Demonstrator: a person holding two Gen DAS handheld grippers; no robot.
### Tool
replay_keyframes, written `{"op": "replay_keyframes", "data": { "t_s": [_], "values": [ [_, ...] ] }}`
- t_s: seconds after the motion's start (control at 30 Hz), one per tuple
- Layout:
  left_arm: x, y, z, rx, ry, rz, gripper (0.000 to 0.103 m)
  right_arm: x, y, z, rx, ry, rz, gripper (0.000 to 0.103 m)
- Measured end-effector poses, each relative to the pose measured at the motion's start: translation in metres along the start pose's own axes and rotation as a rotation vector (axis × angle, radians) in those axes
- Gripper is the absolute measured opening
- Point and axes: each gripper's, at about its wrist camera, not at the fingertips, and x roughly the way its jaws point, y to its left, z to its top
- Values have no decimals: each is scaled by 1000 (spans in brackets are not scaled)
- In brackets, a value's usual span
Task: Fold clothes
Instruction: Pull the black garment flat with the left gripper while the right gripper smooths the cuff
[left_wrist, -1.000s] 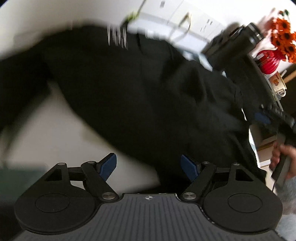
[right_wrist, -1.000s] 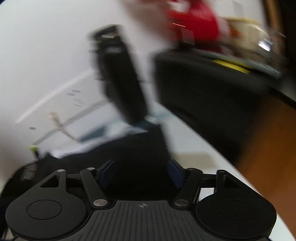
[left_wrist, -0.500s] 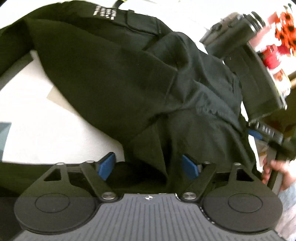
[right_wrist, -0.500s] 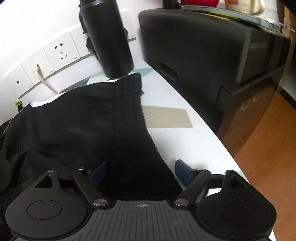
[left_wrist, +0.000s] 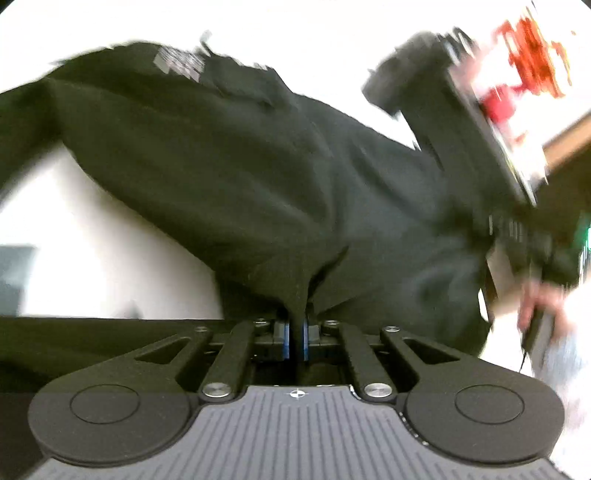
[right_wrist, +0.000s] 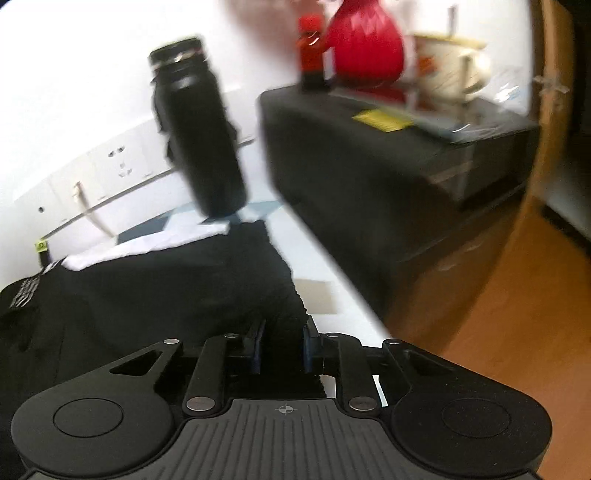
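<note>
In the left wrist view, the left gripper (left_wrist: 295, 334) has its blue-padded fingers drawn almost together, pinching a narrow fold of the black garment (left_wrist: 258, 177) between them. The cloth rises from that pinch in a tight ridge and fans out ahead across most of the view, draped over the white table (left_wrist: 92, 251). Farther along the cloth, a patch of white print (left_wrist: 179, 62) shows near its far edge, blurred beyond reading. To the right, the person's right hand (left_wrist: 539, 302) grips a dark handle, also blurred.

In the right wrist view, the right gripper (right_wrist: 282, 345) is closed on a thicker band of the same garment (right_wrist: 166, 291); its pads stand a little apart with the ribbed hem filling the space between them. The hem runs away from the fingers along the cloth's right edge, just beside bare tabletop (right_wrist: 325, 280). The rest of the fabric spreads to the left, with the white print (right_wrist: 27, 291) at the far left.

Beyond the cloth, a black bottle (right_wrist: 199, 136) stands on the table near the wall, and white wall sockets (right_wrist: 118, 162) sit behind it. To its right is a dark cabinet (right_wrist: 369, 170), carrying a red vase (right_wrist: 365, 48) and a cream mug (right_wrist: 450, 70). Wooden floor (right_wrist: 517, 314) shows at the right.
</note>
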Motion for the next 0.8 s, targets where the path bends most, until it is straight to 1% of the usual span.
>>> {"op": "replay_keyframes", "data": {
  "t_s": [0.03, 0.1, 0.13, 0.17, 0.2, 0.23, 0.27, 0.3, 0.33, 0.4, 0.43, 0.47, 0.53, 0.57, 0.63, 0.67, 0.7, 0.73, 0.8],
  "values": [
    [11, 3, -4, -22, 62, -18, 8, -1, -4, -5, -9, 22, -27, 18],
    [32, 9, -12, -66, 185, -54, 13, 6, -11, -19, -18, 106, -87, 18],
    [36, 11, -13, -76, 212, -61, 19, 11, -15, -26, -21, 153, -117, 22],
    [37, 13, -12, -81, 222, -63, 24, 14, -17, -33, -24, 193, -154, 25],
    [37, 14, -12, -86, 232, -64, 29, 12, -17, -36, -20, 200, -185, 32],
    [38, 15, -11, -90, 242, -66, 49, 8, -16, -37, -13, 186, -208, 42],
    [34, 15, -9, -84, 239, -58, 76, 3, -15, -38, -6, 173, -230, 49],
    [28, 15, -6, -75, 225, -41, 83, -1, -13, -37, 0, 160, -241, 59],
    [20, 16, -4, -62, 206, -22, 85, -7, -11, -35, 1, 140, -234, 60],
    [3, 18, -2, -37, 168, 9, 85, -17, 2, -29, -20, 91, -190, 61],
    [-6, 18, 0, -26, 139, 11, 83, -20, 9, -24, -36, 68, -164, 62],
    [-15, 20, 2, -14, 104, 9, 82, -19, 19, -17, -53, 54, -132, 62],
    [-27, 24, 11, -14, 29, 40, 82, -11, 40, -2, -86, 38, -63, 63],
    [-32, 27, 17, -16, -10, 59, 82, -4, 53, 4, -104, 45, -21, 63],
    [-34, 42, 24, -78, -58, 104, 82, 7, 84, 8, -153, 68, 75, 64],
    [-33, 51, 26, -118, -84, 125, 82, 12, 100, 9, -179, 78, 123, 66],
    [-33, 60, 28, -153, -107, 151, 82, 19, 115, 9, -217, 86, 150, 69],
    [-32, 68, 29, -185, -125, 184, 82, 27, 130, 9, -265, 93, 162, 69],
    [-32, 84, 30, -253, -156, 218, 82, 47, 148, 10, -319, 96, 141, 69]
  ]
}}
